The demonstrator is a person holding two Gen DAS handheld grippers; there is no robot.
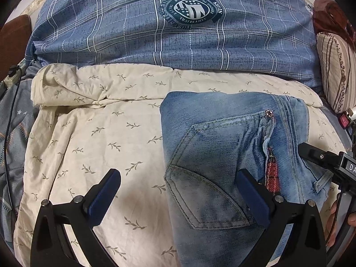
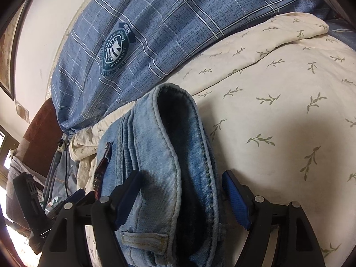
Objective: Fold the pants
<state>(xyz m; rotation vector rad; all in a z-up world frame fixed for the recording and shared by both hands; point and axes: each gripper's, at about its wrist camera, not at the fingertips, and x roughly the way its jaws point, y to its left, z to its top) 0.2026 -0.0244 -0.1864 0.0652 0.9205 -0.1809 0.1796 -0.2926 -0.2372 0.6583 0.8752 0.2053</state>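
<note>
Light-blue jeans (image 1: 222, 146) lie folded into a thick pad on the cream leaf-print sheet (image 1: 100, 133), back pockets up and a red plaid lining showing at the zip. My left gripper (image 1: 178, 198) is open and straddles the jeans' left edge, one finger over the sheet and the other over the denim. In the right wrist view, the folded waistband end of the jeans (image 2: 169, 155) runs between the fingers of my right gripper (image 2: 182, 198). That gripper stands wide, with the right pad just clear of the cloth. One of its fingers (image 1: 311, 154) shows at the jeans' right side.
A rolled blue plaid duvet (image 1: 178, 33) lies across the back of the bed. A striped pillow (image 1: 336, 71) sits at the right, and a power strip with a black cable (image 1: 13, 75) at the left edge. A person's hand (image 1: 333, 222) holds the right gripper.
</note>
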